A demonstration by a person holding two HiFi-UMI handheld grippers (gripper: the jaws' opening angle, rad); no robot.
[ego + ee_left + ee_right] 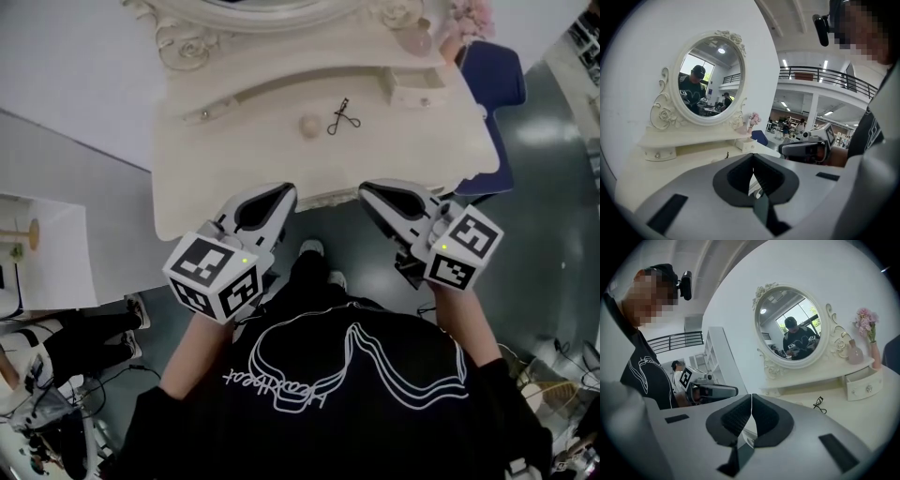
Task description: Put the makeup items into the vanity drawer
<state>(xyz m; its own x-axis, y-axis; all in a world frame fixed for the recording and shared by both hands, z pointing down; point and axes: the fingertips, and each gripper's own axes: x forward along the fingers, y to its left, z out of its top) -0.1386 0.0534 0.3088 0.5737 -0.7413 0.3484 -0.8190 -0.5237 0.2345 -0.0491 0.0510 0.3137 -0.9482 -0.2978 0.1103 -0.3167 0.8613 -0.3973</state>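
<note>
the task looks barely begun. on the cream-white vanity table (202, 192), two makeup items lie out in the open around the middle of the top: a black metal eyelash curler (341, 117), and just to its left a small round beige puff or sponge (308, 126). they lie close together but apart. the small cream drawer with a round knob (415, 92) sits at the far right of the table, under the oval mirror's shelf. it appears pulled out a little, so it seems ready to take them. i cannot tell what, if anything, already lies inside it.

the left gripper (272, 202) and the right gripper (380, 199) hover side by side at the near edge of the table, close to the person's body and well apart from both items. each gripper's own view shows its dark pads pressed together with nothing between them, so neither holds anything.

by my reading, everything is left to do: pick up the curler, pick up the round item, place both in the drawer, and probably push it closed.
</note>
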